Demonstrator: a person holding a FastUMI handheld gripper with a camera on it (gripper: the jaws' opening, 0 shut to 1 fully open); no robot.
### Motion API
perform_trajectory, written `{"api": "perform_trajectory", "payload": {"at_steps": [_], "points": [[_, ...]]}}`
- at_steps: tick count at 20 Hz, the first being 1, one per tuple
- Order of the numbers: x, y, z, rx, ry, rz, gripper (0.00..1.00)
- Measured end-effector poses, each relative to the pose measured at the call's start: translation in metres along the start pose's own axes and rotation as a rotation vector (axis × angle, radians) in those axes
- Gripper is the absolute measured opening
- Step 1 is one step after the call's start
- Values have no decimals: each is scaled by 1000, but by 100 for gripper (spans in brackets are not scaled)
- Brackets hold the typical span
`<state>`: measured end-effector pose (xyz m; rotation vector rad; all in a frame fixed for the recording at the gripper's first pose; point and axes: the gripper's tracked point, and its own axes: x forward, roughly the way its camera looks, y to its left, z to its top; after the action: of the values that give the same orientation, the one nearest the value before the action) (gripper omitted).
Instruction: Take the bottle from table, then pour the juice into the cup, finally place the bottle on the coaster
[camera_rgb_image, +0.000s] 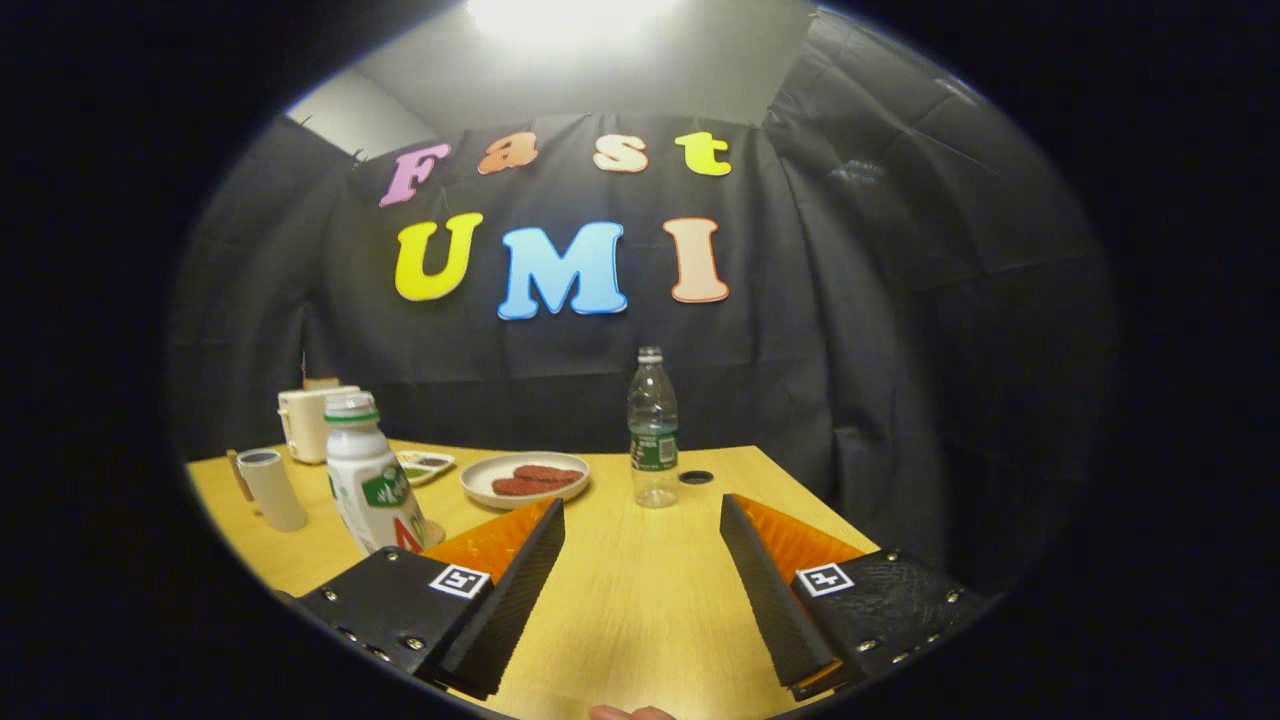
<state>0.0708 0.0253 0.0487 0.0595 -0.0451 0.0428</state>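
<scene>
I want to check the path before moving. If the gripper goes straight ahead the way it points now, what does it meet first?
Probably the clear water bottle, standing ahead of the open gripper, slightly toward the right finger. Bare table lies between. Depth is hard to judge.

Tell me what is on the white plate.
The white plate, beyond the open gripper, holds two reddish-brown sausage-like pieces. The plate surface under them is covered.

Your gripper (642, 525) hangs spread over the table (640, 600). The clear bottle (653, 430) stands ahead between the fingers, plate (524, 478) left of it, then milk bottle (371, 480), cup (272, 489) farthest left.
</scene>
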Motion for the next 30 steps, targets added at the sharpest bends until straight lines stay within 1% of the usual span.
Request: {"api": "perform_trajectory", "payload": {"at_steps": [2,5,8,11,14,17,20,25,30], "points": [[-2,11,16,-37,-7,8,96],[-17,51,20,16,31,80,96],[-32,67,29,0,10,76,96],[-46,92,17,14,33,105,96],[-48,114,-1,0,69,130,96],[-39,132,-16,-10,88,133,96],[-27,151,-24,-26,107,156,96],[-6,163,-40,-40,127,140,96],[20,163,-53,-56,156,100,96]]}}
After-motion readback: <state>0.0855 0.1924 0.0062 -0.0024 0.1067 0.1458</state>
